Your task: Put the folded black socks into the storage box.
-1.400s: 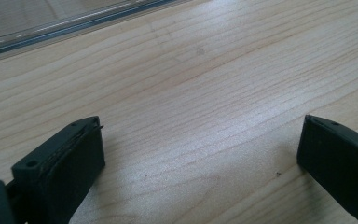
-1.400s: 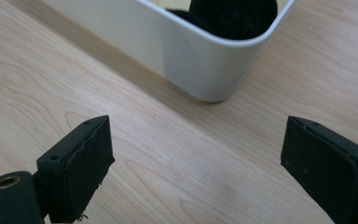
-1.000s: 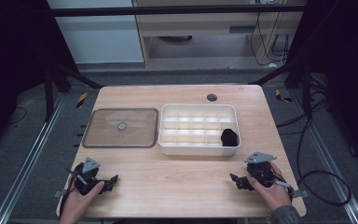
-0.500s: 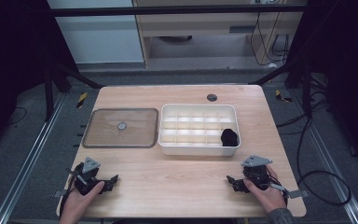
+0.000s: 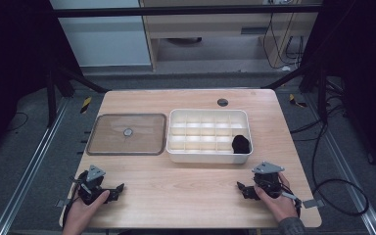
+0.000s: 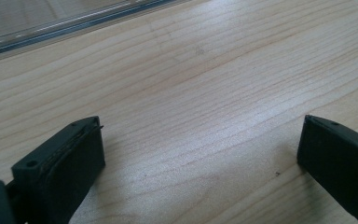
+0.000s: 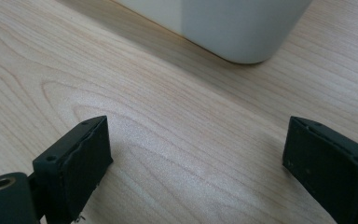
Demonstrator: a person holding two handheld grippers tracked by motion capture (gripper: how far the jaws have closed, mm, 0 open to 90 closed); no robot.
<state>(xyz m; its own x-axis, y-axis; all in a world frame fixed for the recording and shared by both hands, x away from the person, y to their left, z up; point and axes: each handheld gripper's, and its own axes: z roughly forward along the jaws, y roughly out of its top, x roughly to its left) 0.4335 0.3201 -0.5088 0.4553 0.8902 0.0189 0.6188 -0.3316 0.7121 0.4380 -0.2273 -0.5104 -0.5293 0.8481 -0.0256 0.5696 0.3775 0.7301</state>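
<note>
A white divided tray sits at the table's middle, with a black object in its near right compartment. A clear flat lid with a small knob lies to its left. My left gripper rests on the wood near the front left, held by a hand, jaws wide apart and empty. My right gripper rests near the front right, open with nothing between its jaws. The tray's rounded corner stands just ahead of it.
The wooden table has a round dark grommet near its far edge. The lid's edge shows at the top of the left gripper view. Cables trail on the floor to the right of the table.
The right gripper has shifted slightly left and nearer along the front of the table. The left gripper has stayed put.
</note>
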